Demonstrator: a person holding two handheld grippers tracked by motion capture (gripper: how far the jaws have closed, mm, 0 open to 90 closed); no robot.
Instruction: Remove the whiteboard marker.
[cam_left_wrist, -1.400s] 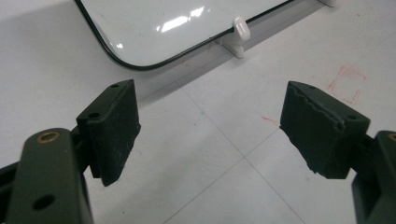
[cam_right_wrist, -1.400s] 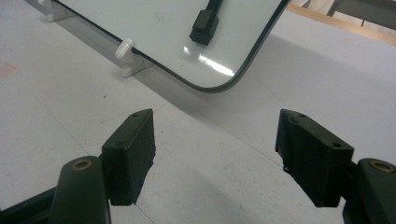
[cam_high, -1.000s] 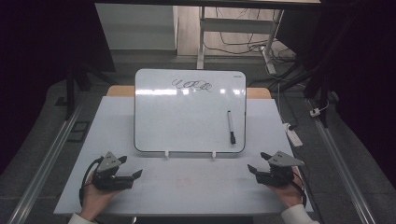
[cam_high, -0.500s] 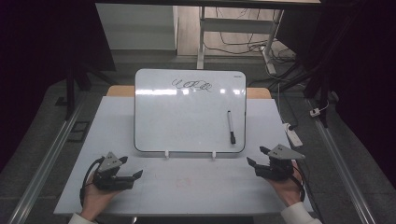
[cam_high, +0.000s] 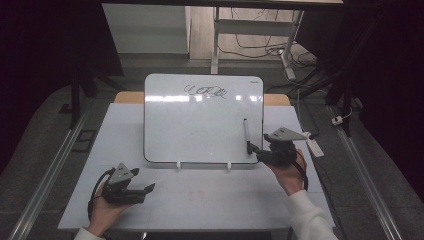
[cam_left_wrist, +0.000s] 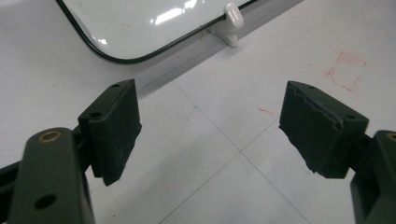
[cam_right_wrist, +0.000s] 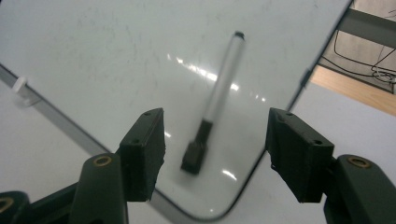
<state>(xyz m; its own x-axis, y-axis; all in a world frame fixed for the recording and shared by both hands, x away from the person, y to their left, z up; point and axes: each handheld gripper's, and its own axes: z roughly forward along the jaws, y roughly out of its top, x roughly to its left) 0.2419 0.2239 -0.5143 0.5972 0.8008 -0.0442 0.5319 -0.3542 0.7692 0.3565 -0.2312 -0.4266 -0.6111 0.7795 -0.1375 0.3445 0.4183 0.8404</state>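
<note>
While apparently apart, tongs (cam_right_wrist: 215, 154) around marker (cam_right_wrist: 215, 100)

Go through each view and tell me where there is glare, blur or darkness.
High view: dark surroundings, dim overall; pale glare streaks on the whiteboard below the scribble. Left gripper view: sharp, evenly lit, bright reflections on the board's corner. Right gripper view: the marker is soft with blur, and glare spots run across the board beside it.
</note>
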